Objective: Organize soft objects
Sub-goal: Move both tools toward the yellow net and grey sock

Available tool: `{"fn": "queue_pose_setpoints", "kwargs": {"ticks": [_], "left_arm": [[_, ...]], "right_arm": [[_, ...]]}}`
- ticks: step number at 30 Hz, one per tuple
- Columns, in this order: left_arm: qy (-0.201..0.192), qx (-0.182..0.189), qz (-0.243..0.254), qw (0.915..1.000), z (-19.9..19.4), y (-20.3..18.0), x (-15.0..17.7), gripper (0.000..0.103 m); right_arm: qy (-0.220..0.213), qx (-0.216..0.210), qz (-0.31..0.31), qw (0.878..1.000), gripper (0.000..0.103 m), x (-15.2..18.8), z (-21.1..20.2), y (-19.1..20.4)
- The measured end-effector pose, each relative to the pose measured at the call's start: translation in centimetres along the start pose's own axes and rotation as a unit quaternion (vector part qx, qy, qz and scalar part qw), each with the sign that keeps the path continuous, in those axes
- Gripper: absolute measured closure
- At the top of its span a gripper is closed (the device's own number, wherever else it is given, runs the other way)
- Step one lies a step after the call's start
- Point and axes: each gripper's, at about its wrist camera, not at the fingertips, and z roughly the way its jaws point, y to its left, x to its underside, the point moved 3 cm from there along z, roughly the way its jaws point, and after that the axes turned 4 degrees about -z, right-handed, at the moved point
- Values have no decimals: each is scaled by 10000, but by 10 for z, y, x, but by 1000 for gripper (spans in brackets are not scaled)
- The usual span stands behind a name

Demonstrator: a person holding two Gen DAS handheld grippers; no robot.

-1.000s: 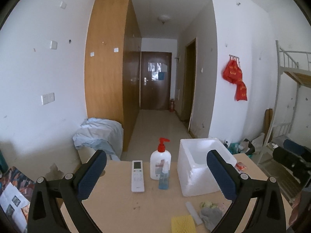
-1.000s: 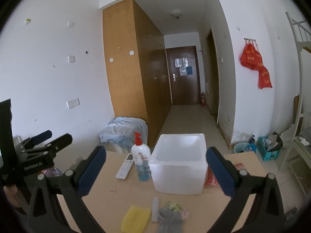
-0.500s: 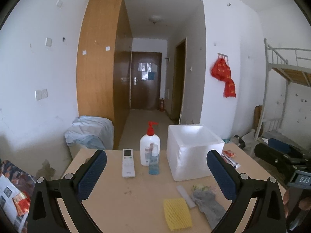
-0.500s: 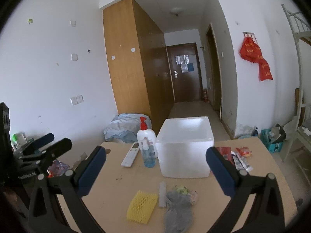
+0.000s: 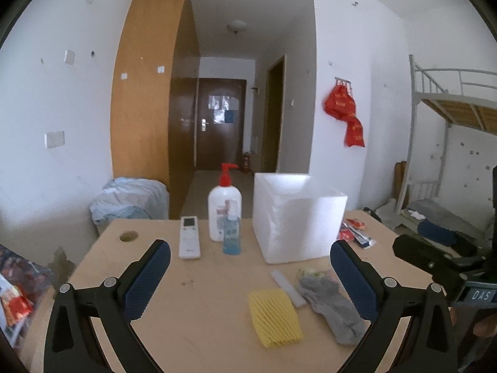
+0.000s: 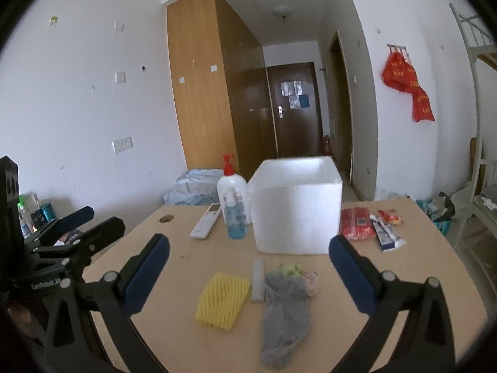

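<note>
A yellow foam net (image 5: 275, 318) (image 6: 223, 301) lies on the wooden table (image 5: 192, 310) (image 6: 403, 279), with a grey sock (image 5: 330, 306) (image 6: 285, 314) to its right. A small white strip (image 5: 287, 287) (image 6: 257, 281) sits between them, and a crumpled greenish cloth (image 5: 310, 273) (image 6: 293, 270) lies behind the sock. A white foam box (image 5: 298, 216) (image 6: 295, 205) stands open behind these. My left gripper (image 5: 248, 276) is open above the table, left of the net. My right gripper (image 6: 248, 272) is open above the net and sock, holding nothing.
Left of the box are a pump bottle (image 5: 224, 205) (image 6: 231, 189), a blue spray bottle (image 5: 231, 233) (image 6: 236, 217) and a white remote (image 5: 189, 241) (image 6: 206, 220). Red packets (image 6: 357, 227) and a tube (image 6: 385, 234) lie right of the box. A bunk bed (image 5: 447, 115) stands at right.
Both grippers have pulled back and tilted down, so more of the table shows: the net, the sock and the strip are fully in view. Both stay open.
</note>
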Motion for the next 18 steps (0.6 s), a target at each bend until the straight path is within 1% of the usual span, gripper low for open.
{"fn": "queue_pose_setpoints", "kwargs": {"ticks": [2,4,8,12,18], "left_arm": [[46,82,14,10000,4,0,9,0],[116,57,45,9999,9,0,17,0],[303,124,-81,9994,22,3,35,0],[481,131,-98,9987,33,5,53,0],[573,136,-60,9982,43,3,70,0]], "right_arm": [[45,-34,-12,10000,0,7,1,-1],[105,-7,11,9999,0,17,4,-1],[245,39,85,9997,0,30,11,-6],[350,65,172,9992,0,44,17,-11],[502,90,282,9983,0,56,25,-15]]}}
